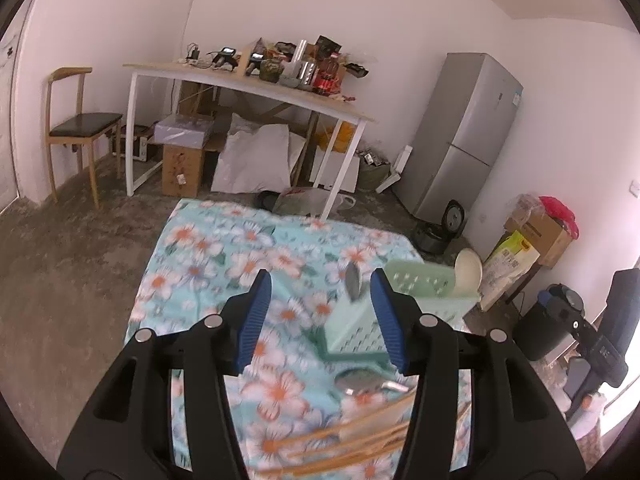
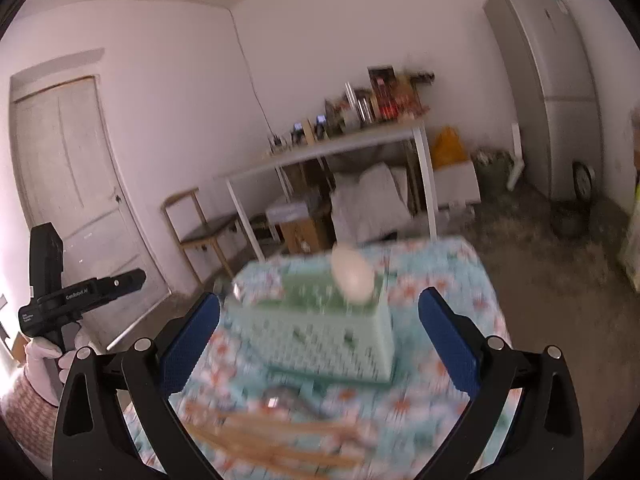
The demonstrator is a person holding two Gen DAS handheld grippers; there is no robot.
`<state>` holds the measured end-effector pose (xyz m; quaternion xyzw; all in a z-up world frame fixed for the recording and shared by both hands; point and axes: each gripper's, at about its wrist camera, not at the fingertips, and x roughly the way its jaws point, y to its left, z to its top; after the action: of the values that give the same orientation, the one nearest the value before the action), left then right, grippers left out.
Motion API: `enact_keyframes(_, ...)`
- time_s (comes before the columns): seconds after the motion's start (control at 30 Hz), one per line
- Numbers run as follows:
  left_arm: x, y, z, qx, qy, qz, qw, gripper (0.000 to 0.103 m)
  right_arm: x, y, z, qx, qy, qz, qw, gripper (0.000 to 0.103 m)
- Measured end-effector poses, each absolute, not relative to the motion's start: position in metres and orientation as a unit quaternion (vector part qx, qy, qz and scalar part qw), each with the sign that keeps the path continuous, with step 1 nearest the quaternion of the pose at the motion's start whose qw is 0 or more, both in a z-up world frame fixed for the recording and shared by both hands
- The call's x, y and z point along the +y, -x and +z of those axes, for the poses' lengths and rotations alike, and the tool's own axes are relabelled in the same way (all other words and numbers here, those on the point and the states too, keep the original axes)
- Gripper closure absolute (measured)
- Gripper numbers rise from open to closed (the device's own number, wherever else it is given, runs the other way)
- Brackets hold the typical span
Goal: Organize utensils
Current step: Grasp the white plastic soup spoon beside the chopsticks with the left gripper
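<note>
Floral-clothed surface carried a green basket holding upright spoons; chopsticks lay loose before it — both grippers, left and right, spread empty, apparently approaching.

Lived-in home room, fridge, cluttered desk, wooden chair, door

**Both claws wide, nothing held**

Left claw hangs with its blue pads spread well apart, nothing between them, black arms fanning out below. Right claw is splayed wide too, blue pads far apart and gripping nothing. In the right wrist view, a white-gloved left hand wraps the left tool's black handle at the frame's left edge.
</note>
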<state>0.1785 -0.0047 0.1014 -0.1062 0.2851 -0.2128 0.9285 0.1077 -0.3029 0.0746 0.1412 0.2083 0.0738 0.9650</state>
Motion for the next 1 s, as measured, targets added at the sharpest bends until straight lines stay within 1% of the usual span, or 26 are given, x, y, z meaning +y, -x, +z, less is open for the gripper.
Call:
enact_keyframes(0.13, -0.002, -0.167, 0.08, 0.304, 0.098, -0.208, 0.924, 0.054, -0.281, -0.098, 0.049, 0.274, -0.122, 0.044, 0.953, 0.006)
enact_keyframes(0.23, -0.008, -0.163, 0.054, 0.329, 0.089, -0.212, 0.916, 0.054, -0.266, -0.095, 0.017, 0.341, -0.111, 0.025, 0.933, 0.006)
enact_keyframes(0.27, -0.009, -0.163, 0.048, 0.336, 0.085, -0.212, 0.914, 0.054, -0.263, -0.097, 0.003, 0.371, -0.123, 0.022, 0.92, 0.006)
enact_keyframes(0.5, -0.037, -0.189, -0.013, 0.384, 0.018, -0.197, 0.902, 0.055, -0.269, -0.093, -0.065, 0.471, -0.189, -0.047, 0.86, 0.006)
enact_keyframes(0.57, -0.049, -0.201, -0.03, 0.398, -0.017, -0.187, 0.898, 0.056, -0.272, -0.09, -0.078, 0.485, -0.197, -0.061, 0.849, 0.006)
enact_keyframes(0.73, -0.07, -0.197, -0.056, 0.426, -0.084, -0.202, 0.878, 0.057, -0.268, -0.08, -0.081, 0.485, -0.176, -0.068, 0.854, 0.006)
enact_keyframes(1.0, -0.062, -0.171, -0.056, 0.44, -0.113, -0.254, 0.854, 0.057, -0.262, -0.078, -0.086, 0.481, -0.157, -0.076, 0.859, 0.006)
